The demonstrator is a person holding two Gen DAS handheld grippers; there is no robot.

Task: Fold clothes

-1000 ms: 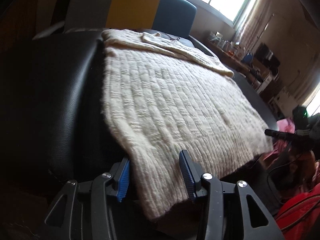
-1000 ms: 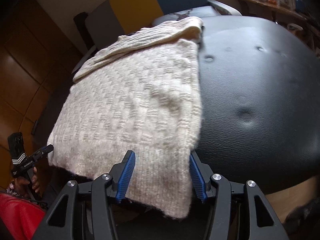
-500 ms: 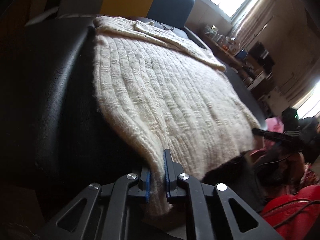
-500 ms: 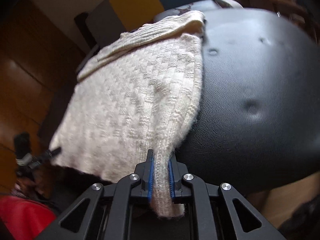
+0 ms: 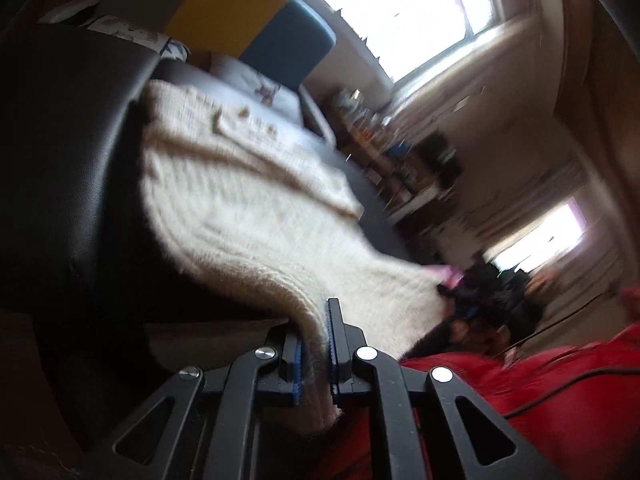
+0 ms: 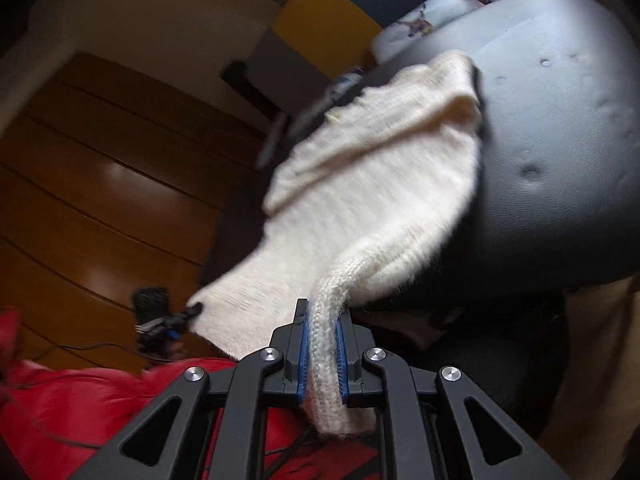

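A cream knitted sweater (image 5: 248,200) lies on a black padded seat (image 5: 60,152), its near hem lifted off the edge. My left gripper (image 5: 316,344) is shut on one hem corner, blue pads pressing the knit from both sides. My right gripper (image 6: 322,344) is shut on the other hem corner of the sweater (image 6: 384,184), which bunches into a thick roll between the fingers. Each wrist view shows the other gripper small at the far hem corner. The sweater's far end with the folded sleeves still rests on the seat (image 6: 560,140). Both views are blurred by motion.
A red garment (image 5: 540,408) of the person fills the low foreground in both views. A yellow and blue chair back (image 5: 256,28) stands behind the seat. Cluttered shelves (image 5: 400,160) and bright windows are at the right. Brown wooden panels (image 6: 100,200) are on the left of the right wrist view.
Both grippers closed on the sweater's hem corners, then pulled back and up. The near half of the sweater has come off the seat and the views have tilted.
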